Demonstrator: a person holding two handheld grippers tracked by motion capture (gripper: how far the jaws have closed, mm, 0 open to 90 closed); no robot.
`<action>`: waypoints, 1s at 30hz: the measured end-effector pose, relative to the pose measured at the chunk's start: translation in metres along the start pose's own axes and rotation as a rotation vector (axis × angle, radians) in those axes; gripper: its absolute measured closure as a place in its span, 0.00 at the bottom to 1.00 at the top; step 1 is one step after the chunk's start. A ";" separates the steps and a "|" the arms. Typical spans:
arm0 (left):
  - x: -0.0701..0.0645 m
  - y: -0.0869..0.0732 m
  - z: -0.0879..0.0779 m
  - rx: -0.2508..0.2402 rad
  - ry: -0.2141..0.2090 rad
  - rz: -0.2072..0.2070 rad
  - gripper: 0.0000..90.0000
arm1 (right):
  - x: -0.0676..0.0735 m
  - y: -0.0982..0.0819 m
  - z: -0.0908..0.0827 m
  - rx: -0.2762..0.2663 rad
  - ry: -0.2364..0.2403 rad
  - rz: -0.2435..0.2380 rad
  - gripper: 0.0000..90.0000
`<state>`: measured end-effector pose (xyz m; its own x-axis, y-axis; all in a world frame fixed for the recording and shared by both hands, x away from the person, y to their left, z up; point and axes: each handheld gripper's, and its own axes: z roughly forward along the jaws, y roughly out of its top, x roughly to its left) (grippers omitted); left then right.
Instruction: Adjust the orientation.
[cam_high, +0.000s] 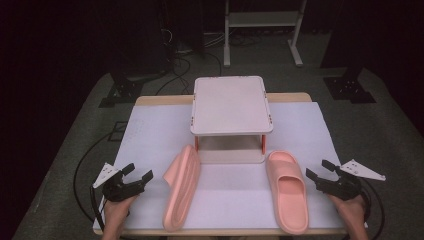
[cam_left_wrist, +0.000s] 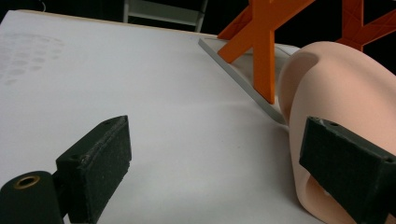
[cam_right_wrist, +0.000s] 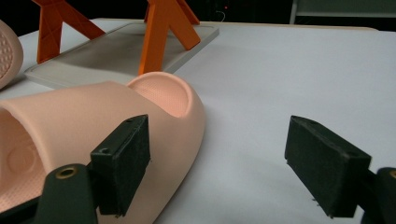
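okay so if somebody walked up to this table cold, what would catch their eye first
Most likely the two pink slides on the white table: the left slide tipped up on its edge, the right slide lying flat, sole down. Behind them, in the middle, stands a small white shelf on orange legs. The left gripper and right gripper wait open, one outside each slide, touching neither.

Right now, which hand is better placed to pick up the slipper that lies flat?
Right. The flat slipper lies sole down just beside the right claw, which is open. The left claw sits by the other slipper, which stands on its edge.
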<state>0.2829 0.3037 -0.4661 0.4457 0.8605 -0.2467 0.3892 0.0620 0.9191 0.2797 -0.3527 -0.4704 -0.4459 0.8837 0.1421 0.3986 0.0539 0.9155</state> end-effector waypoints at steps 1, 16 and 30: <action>-0.001 0.000 0.001 -0.003 -0.002 0.000 0.10 | -0.001 0.000 0.000 0.002 0.001 -0.003 0.24; -0.010 -0.003 -0.001 0.005 -0.029 0.000 0.10 | 0.004 0.001 0.002 0.008 0.004 -0.011 0.24; -0.020 -0.009 0.003 0.068 -0.056 0.046 0.10 | 0.002 0.003 -0.001 -0.011 0.002 -0.007 0.24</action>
<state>0.2725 0.2845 -0.4700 0.5082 0.8318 -0.2233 0.4202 -0.0131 0.9073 0.2791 -0.3513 -0.4672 -0.4504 0.8823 0.1365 0.3867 0.0550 0.9206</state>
